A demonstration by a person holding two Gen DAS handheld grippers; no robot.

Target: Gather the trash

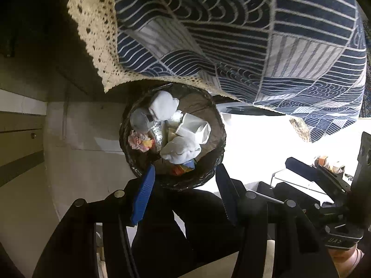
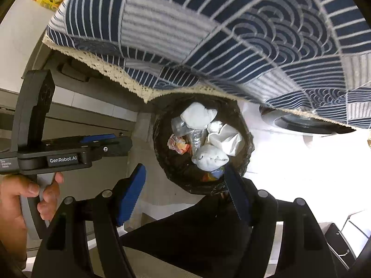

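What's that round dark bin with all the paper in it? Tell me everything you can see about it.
The trash bin is a round, open-topped container with dark walls that look lined with a black bag. It stands upright on the pale floor, seen from above, partly under the edge of a blue patterned cloth with a cream lace border. Inside lie crumpled white tissues, a folded white paper, something silvery like foil, and colourful wrappers. Neither gripper appears to touch it.

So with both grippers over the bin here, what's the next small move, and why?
Probably pull both back from the trash bin toward the table for more trash. The left gripper and right gripper both hang open with nothing between their fingers, and the crumpled tissues and wrappers already lie inside the bin under the blue patterned cloth.
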